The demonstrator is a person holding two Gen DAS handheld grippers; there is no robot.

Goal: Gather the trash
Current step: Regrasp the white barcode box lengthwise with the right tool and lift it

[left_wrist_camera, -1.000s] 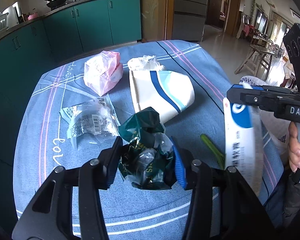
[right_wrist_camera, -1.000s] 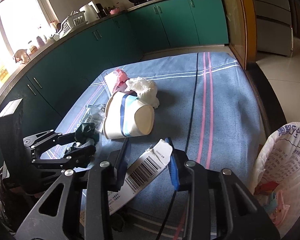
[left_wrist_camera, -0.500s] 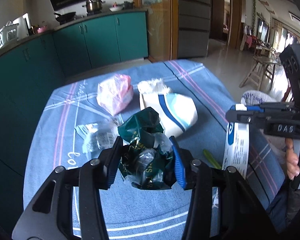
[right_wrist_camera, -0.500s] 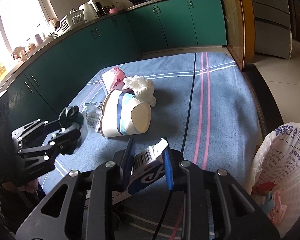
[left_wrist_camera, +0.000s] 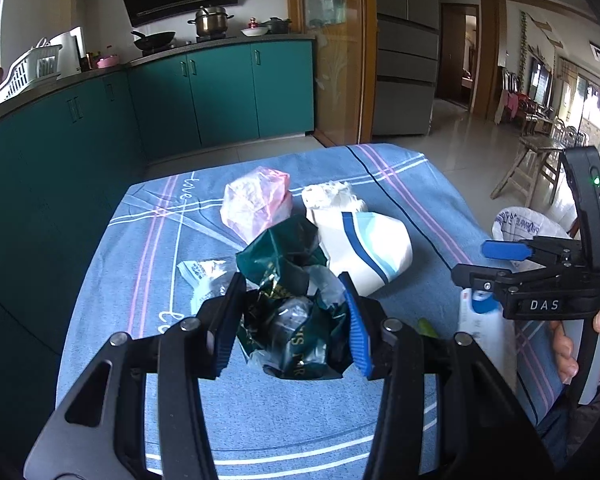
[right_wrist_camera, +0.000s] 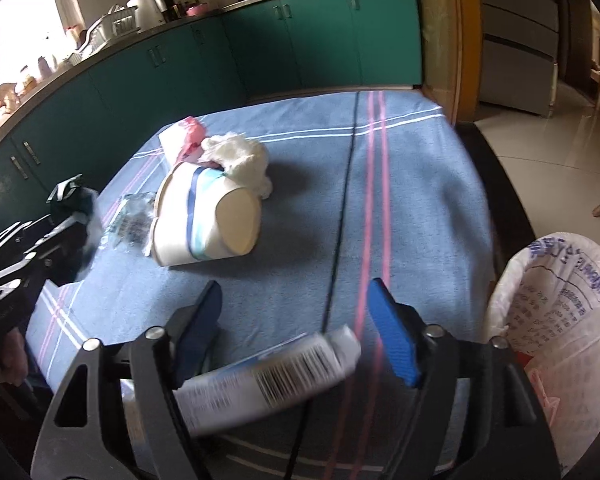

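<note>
While the left gripper (left_wrist_camera: 294,320) pinches a crumpled green wrapper (left_wrist_camera: 288,304) above the cloth (left_wrist_camera: 260,420), its view alone shows "love" stitched on the cloth, "DAS" on the right gripper (left_wrist_camera: 488,264), and a hand (left_wrist_camera: 580,344) behind it. Right wrist view: jaws opening, pads clear of the blurred tube (right_wrist_camera: 268,376) lying low between them, barcode up. Only this view shows inside the white bin bag (right_wrist_camera: 556,308), beside the table edge, blue print unreadable. Cup (right_wrist_camera: 204,220) lies tipped on the cloth.
</note>
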